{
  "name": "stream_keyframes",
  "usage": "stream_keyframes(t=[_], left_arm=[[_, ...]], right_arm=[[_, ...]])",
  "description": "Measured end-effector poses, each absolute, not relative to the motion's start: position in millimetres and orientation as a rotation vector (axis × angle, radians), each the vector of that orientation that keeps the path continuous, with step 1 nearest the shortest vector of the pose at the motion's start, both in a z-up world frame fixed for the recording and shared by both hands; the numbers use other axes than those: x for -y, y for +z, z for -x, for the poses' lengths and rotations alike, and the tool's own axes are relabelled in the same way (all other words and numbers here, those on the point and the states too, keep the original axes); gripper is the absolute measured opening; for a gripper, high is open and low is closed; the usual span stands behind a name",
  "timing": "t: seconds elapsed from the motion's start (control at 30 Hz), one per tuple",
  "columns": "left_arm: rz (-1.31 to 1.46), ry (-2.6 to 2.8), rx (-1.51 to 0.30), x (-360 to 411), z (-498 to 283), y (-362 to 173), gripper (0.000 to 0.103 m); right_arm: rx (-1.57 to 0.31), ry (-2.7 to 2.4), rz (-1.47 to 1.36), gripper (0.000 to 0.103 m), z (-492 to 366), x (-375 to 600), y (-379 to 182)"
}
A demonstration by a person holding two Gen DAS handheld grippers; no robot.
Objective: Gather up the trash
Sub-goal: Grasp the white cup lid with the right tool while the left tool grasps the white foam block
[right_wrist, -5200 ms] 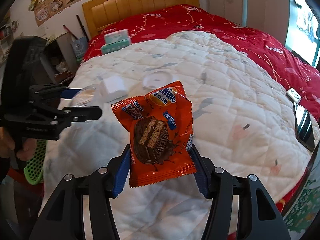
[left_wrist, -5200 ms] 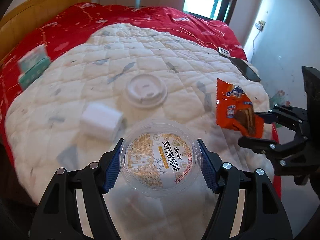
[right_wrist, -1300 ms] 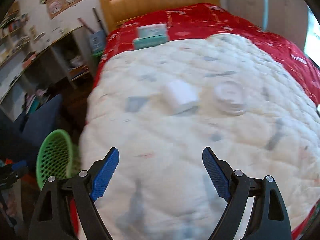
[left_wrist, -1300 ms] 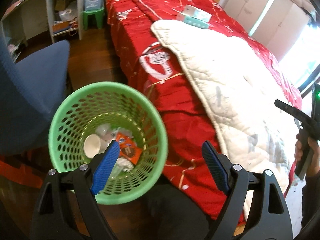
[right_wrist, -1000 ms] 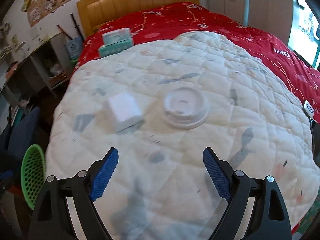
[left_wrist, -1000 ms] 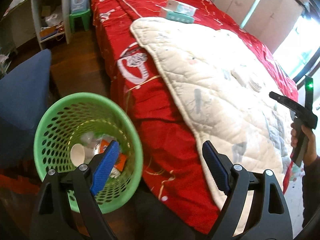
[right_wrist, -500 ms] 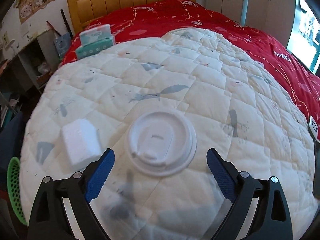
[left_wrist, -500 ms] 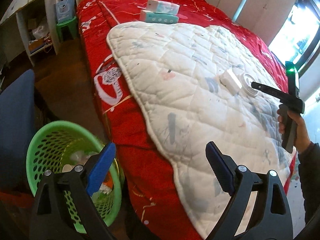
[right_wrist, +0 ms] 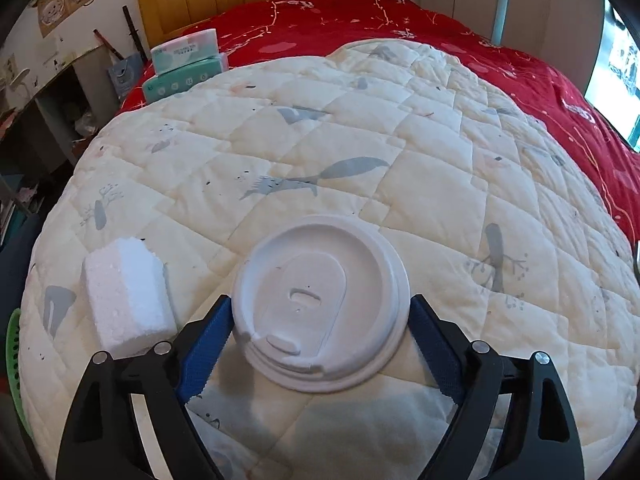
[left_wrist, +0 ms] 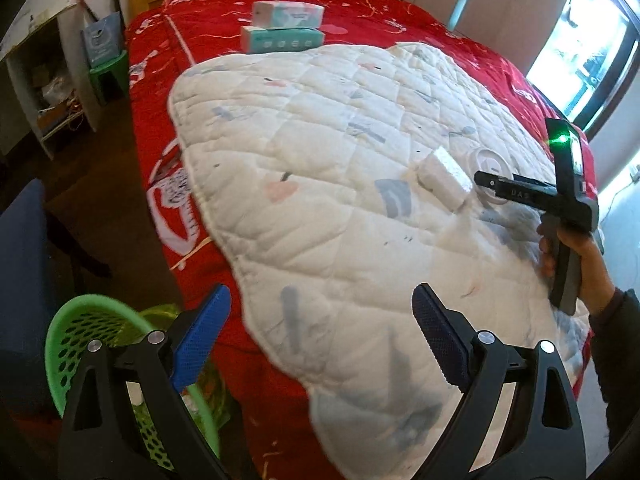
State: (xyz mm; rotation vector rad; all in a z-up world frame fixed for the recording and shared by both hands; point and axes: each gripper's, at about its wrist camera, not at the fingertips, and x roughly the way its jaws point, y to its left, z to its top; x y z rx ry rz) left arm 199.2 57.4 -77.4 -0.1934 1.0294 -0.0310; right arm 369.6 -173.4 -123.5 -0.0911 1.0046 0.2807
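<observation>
Right gripper (right_wrist: pixel 320 344) | closing around white lid (right_wrist: pixel 320 304) (flat on quilt (right_wrist: pixel 400 168))

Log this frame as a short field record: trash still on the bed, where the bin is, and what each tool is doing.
trash on quilt: white cup lid; white foam block beside it
bin: green basket on the floor beside the bed
left tool: open, empty, over the bed's edge
right tool: jaws closing, lid between them, pads at its rim
not trash: two tissue packs, stacked, near the headboard
</observation>
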Motion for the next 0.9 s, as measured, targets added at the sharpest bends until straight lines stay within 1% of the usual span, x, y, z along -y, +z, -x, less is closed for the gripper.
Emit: stream_keyframes(t=[0.4, 0.53, 0.7, 0.9], left_arm=[[0.221, -0.047, -1.063, -1, -260, -78, 0.091], [0.283, -0.042, -1.085, 19, -286, -83, 0.091], [0.286, -0.007, -1.100, 46, -319, -91, 0.091], [0.375, 0.080, -1.150, 56, -348, -111, 0.089]], right_arm=[[-0.986, 0.301, 0.076, 0.084, -320, 217, -97], [-0.972, 0.310, 0.043, 0.084, -299, 236, -90], [-0.959, 0.318, -0.006, 0.084, -278, 258, -86], [-0.951, 0.322, -0.070, 0.084, -265, 275, -89]])
